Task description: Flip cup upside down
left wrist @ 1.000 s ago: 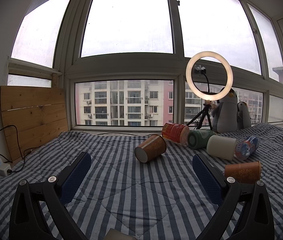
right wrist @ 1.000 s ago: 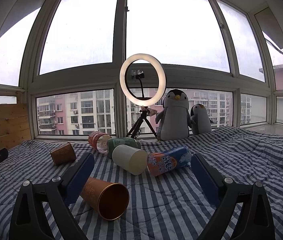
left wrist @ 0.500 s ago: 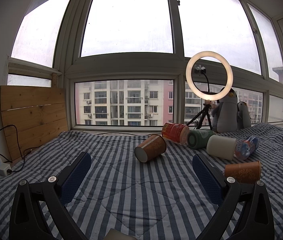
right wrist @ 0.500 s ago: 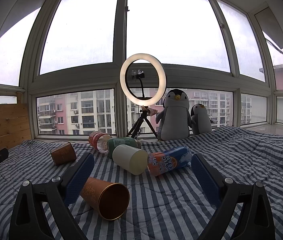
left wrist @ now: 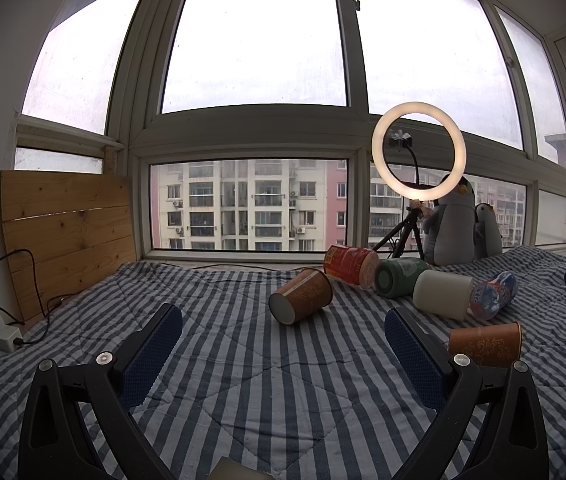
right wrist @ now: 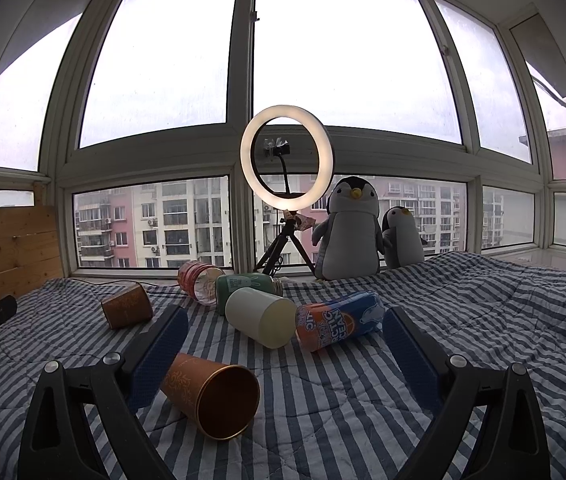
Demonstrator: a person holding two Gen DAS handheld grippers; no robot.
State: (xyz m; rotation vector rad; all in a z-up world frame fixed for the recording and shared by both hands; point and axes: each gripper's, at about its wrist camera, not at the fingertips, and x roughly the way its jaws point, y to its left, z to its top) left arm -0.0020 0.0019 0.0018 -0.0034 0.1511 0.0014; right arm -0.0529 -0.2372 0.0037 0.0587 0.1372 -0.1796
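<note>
Both hand-held grippers hover over the striped quilt (right wrist: 483,320), nothing between fingers. Left hand-held gripper (left wrist: 283,320) spread wide; brown paper cup (left wrist: 301,301) lies on its side at 12 o'clock just beyond fingertips, base toward cam. Right hand-held gripper (right wrist: 285,322) also spread wide; a 2nd brown cup (right wrist: 211,396) lies on its side at 7 o'clock by the left finger (right wrist: 159,356), mouth toward cam. Cream cup (right wrist: 261,316), Arctic Ocean can (right wrist: 339,320), green jar (right wrist: 249,286), red cup (right wrist: 199,280) lie tipped at 12. Ring light (right wrist: 287,160) and penguin plush (right wrist: 349,232) behind, by window.
</note>
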